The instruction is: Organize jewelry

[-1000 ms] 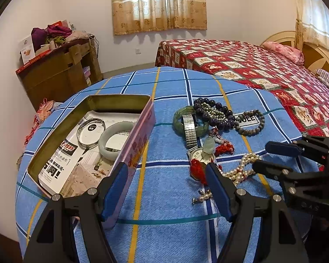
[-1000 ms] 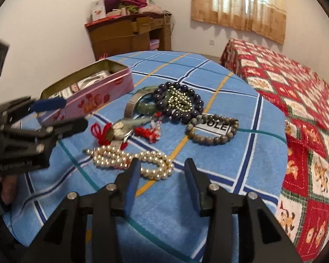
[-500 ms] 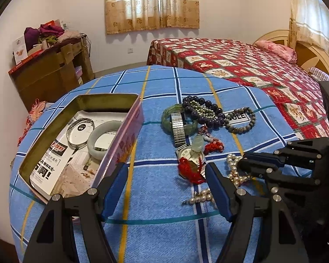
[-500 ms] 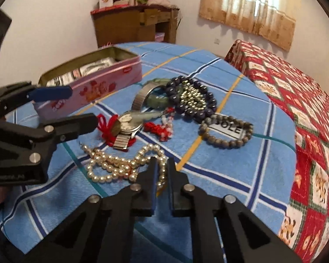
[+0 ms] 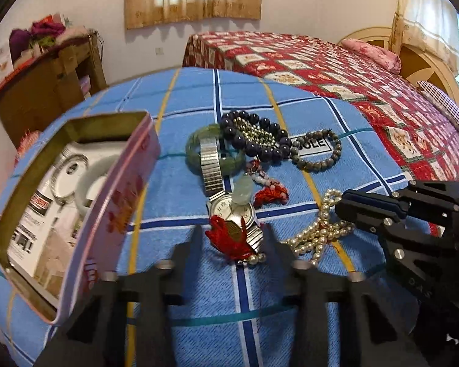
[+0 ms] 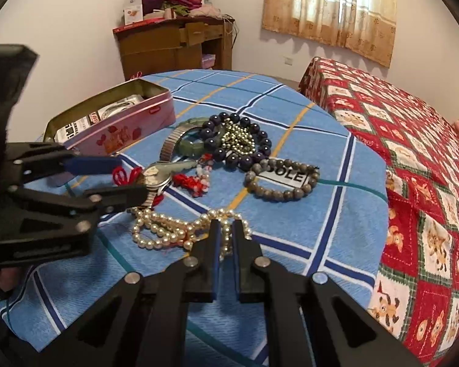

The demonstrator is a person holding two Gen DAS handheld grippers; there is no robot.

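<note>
A round table draped in a blue plaid cloth is seen filling the middle of both views; a red patterned bed is seen upper right, a wooden dresser upper left. A pink tin box, lid off, is placed at the left of the left wrist view, with a pale jade bangle and papers inside. The jewelry heap is spread at frame centre: a dark bead bracelet, a grey bead bracelet around a "SOLE" tag, a green bangle, a metal-band watch with a red tassel lying on it.

A pearl necklace is bunched low centre in the right wrist view. The right gripper is nearly closed, its jaws pinched on a pearl strand, one loop caught between the pads. The left gripper is held about half open, its jaws set either side of the watch and tassel, nothing gripped; contact with the watch cannot be told.
</note>
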